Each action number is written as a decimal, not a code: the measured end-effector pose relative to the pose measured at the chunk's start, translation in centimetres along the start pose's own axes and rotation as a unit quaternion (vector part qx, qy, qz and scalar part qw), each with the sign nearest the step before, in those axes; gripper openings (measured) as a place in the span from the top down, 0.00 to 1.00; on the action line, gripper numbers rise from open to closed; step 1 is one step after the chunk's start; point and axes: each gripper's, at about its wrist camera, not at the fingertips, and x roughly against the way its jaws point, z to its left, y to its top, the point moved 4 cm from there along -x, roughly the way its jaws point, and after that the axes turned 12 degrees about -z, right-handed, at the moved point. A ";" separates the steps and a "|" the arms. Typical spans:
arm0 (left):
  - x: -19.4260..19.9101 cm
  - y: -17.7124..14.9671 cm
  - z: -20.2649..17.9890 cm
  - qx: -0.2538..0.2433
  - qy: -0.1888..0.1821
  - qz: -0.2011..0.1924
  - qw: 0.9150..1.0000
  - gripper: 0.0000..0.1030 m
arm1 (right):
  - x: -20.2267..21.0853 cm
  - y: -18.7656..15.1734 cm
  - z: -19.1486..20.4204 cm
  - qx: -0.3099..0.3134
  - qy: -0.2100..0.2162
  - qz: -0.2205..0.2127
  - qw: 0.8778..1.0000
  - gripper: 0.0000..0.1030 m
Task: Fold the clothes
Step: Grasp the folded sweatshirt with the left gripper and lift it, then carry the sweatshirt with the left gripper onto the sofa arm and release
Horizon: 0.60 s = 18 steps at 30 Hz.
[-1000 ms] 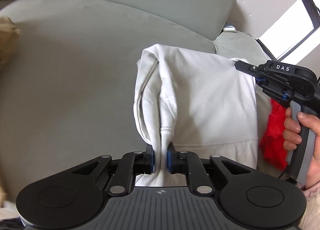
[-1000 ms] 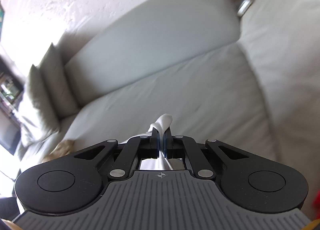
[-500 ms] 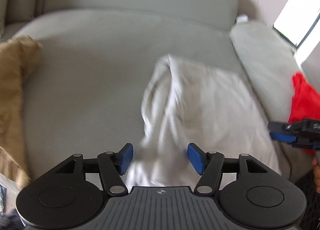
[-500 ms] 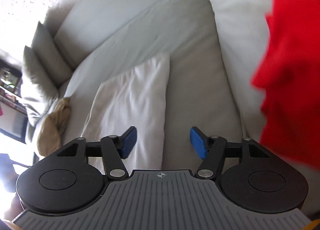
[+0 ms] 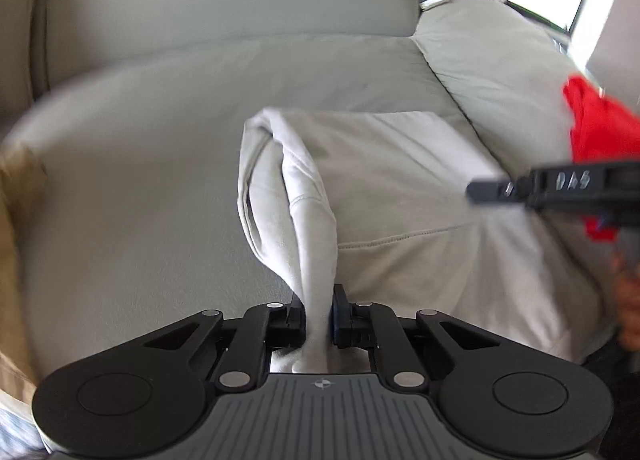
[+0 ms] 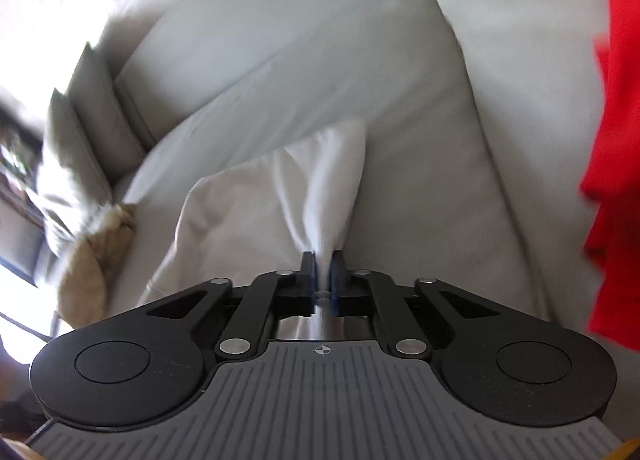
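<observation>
The left gripper [image 5: 319, 314] has its jaws closing on a bunched fold of the white sweatshirt [image 5: 400, 200], the cloth pinched between the 2 blue pads and rising in a ridge away from them. The right gripper [image 6: 323, 280] is clamped on another edge of the same sweatshirt, a twisted cone of white fabric fanning out from its 2 pads.

The sweatshirt lies spread on the seat of a pale grey-green sofa [image 5: 140, 164], its far edge just beside the seam where the seat meets the right-hand cushion. A stitched hem line crosses the garment in the left wrist view.

In that same view the right gripper comes in from the right edge, over the sweatshirt's right side; white lettering on its black body reads roughly "DAS" (blurred and seen at an angle, so not certain). A hand [image 5: 628, 300] shows dimly below it.

A red garment [image 5: 596, 128] rests on the right cushion, well apart from the left gripper. A tan garment [image 6: 96, 260] lies crumpled on the seat to the left, near the sweatshirt but not touching it. 2 grey throw pillows [image 6: 84, 128] lean at the sofa's far left end.
</observation>
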 end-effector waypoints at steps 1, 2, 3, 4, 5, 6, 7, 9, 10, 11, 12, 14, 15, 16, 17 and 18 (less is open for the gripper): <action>0.7 0.3 -0.8 -0.013 0.006 -0.012 1.000 0.92 | 1.1 0.4 1.1 0.031 -0.003 -0.017 0.999 0.96; 1.4 0.6 -1.6 -0.022 0.008 -0.024 0.999 0.92 | 2.2 0.7 2.0 0.057 -0.005 -0.032 0.998 0.96; 2.2 1.0 -2.4 -0.030 0.008 -0.036 0.999 0.92 | 3.5 1.0 2.8 0.083 -0.009 -0.048 0.995 0.96; 2.9 1.5 -3.3 -0.039 0.006 -0.047 0.998 0.92 | 4.7 1.3 3.3 0.101 -0.014 -0.062 0.993 0.96; 3.6 1.9 -4.2 -0.049 0.002 -0.058 0.997 0.92 | 6.0 1.6 3.7 0.118 -0.018 -0.077 0.990 0.96; 4.2 2.4 -5.1 -0.058 -0.001 -0.069 0.996 0.92 | 7.1 1.9 3.8 0.122 -0.021 -0.088 0.988 0.96; 4.8 3.0 -5.9 -0.061 -0.007 -0.080 0.995 0.92 | 8.2 2.3 3.7 0.120 -0.024 -0.098 0.988 0.96; 5.9 4.2 -7.3 -0.058 -0.020 -0.102 0.993 0.92 | 10.4 3.4 3.0 0.114 -0.037 -0.120 0.985 0.96; 6.4 4.9 -8.0 -0.056 -0.029 -0.114 0.991 0.92 | 11.6 4.1 2.6 0.110 -0.046 -0.131 0.984 0.96; 6.8 5.7 -8.8 -0.053 -0.040 -0.126 0.990 0.92 | 12.7 4.7 1.9 0.104 -0.056 -0.142 0.983 0.96; 7.1 6.6 -9.8 -0.053 -0.052 -0.139 0.987 0.92 | 13.9 5.4 1.1 0.095 -0.065 -0.153 0.981 0.96; 7.7 8.3 -12.1 -0.054 -0.080 -0.166 0.981 0.92 | 16.6 6.8 -0.5 0.082 -0.088 -0.179 0.976 0.96; 8.0 9.2 -13.3 -0.057 -0.095 -0.178 0.978 0.92 | 17.8 7.5 -1.4 0.076 -0.099 -0.192 0.973 0.96; 8.0 10.1 -14.5 -0.060 -0.108 -0.187 0.974 0.92 | 18.8 8.2 -2.3 0.069 -0.111 -0.206 0.970 0.96; 7.9 10.9 -15.8 -0.063 -0.122 -0.195 0.971 0.92 | 19.8 8.8 -3.2 0.064 -0.124 -0.218 0.966 0.96; 7.7 11.8 -17.0 -0.065 -0.135 -0.201 0.968 0.92 | 20.8 9.4 -4.3 0.059 -0.136 -0.230 0.962 0.96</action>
